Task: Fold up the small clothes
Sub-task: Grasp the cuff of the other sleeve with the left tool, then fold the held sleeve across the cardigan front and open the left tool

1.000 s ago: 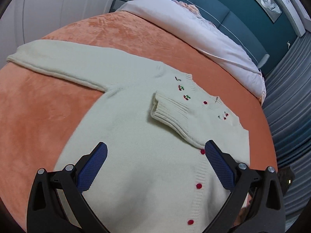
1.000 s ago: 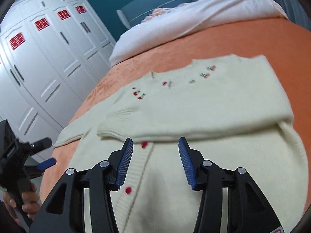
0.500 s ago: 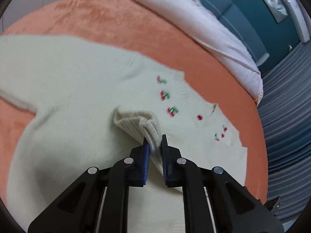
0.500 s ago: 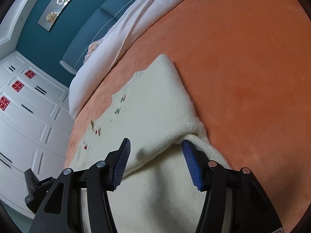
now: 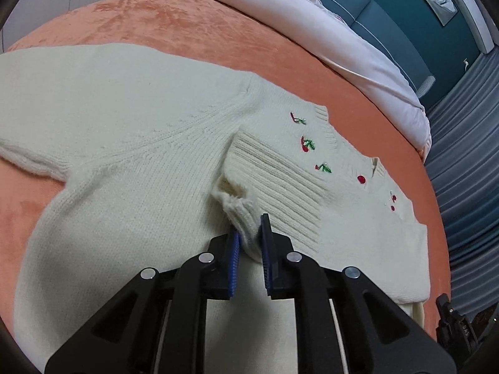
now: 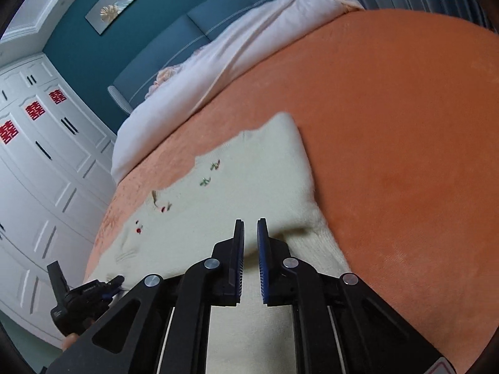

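Bedroom, orange blanket (image 5: 193, 28) on bed | cream cherry cardigan (image 5: 131, 143) flat on it, right sleeve folded over chest | left gripper (image 5: 249, 249) now clamped on sleeve cuff (image 5: 246, 218), was wide | right gripper (image 6: 250, 249) fingers just closed narrow on sleeve fold | sleeve refold likely next

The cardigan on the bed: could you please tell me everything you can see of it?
The cardigan is cream knit with red buttons and small embroidered cherries near the neckline. It lies flat, front up, on the orange blanket, one sleeve spread out sideways, the other folded across the chest. The left gripper is shut on that folded sleeve's ribbed cuff. The right gripper, its fingers having just closed, pinches the folded sleeve near the shoulder edge.
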`<control>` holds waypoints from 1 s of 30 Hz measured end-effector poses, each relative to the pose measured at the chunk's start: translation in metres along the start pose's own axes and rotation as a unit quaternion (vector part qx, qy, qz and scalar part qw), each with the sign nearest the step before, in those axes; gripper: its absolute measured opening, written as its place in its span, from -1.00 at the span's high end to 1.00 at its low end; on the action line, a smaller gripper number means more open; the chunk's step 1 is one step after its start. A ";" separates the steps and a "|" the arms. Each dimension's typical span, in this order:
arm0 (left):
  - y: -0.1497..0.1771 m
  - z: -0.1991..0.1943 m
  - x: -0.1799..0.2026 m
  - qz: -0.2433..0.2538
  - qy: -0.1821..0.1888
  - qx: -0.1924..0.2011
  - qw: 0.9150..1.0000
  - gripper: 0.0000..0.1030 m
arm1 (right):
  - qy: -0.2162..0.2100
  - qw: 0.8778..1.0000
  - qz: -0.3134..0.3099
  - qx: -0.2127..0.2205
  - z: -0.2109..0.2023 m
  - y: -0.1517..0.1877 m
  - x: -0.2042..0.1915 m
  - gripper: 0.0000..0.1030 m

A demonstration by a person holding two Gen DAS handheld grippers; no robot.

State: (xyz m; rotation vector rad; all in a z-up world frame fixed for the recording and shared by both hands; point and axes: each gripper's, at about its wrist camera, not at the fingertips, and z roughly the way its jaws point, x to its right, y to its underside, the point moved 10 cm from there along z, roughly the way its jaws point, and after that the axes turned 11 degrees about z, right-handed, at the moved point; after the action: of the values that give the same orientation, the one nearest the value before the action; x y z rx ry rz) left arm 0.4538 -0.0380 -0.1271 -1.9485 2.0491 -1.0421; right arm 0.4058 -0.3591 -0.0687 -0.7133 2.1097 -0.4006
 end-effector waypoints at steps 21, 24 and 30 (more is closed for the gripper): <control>-0.021 -0.158 -0.292 -0.279 -0.120 0.146 0.942 -0.50 | 0.047 0.979 -0.184 -0.073 -0.075 0.193 -0.005 0.48; -0.023 -0.169 -0.359 -0.349 -0.119 0.164 0.915 -0.48 | 0.050 0.982 -0.171 -0.066 -0.082 0.210 0.003 0.18; -0.064 -0.159 -0.367 -0.336 -0.121 0.132 0.925 0.75 | 0.069 0.968 -0.239 -0.039 -0.080 0.225 -0.008 -0.35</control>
State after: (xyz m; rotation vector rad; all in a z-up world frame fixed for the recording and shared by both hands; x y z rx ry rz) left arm 0.4811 0.3656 -0.1040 -2.5212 1.0486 -1.0358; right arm 0.2674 -0.1751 -0.1324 -1.2814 2.0758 -0.6451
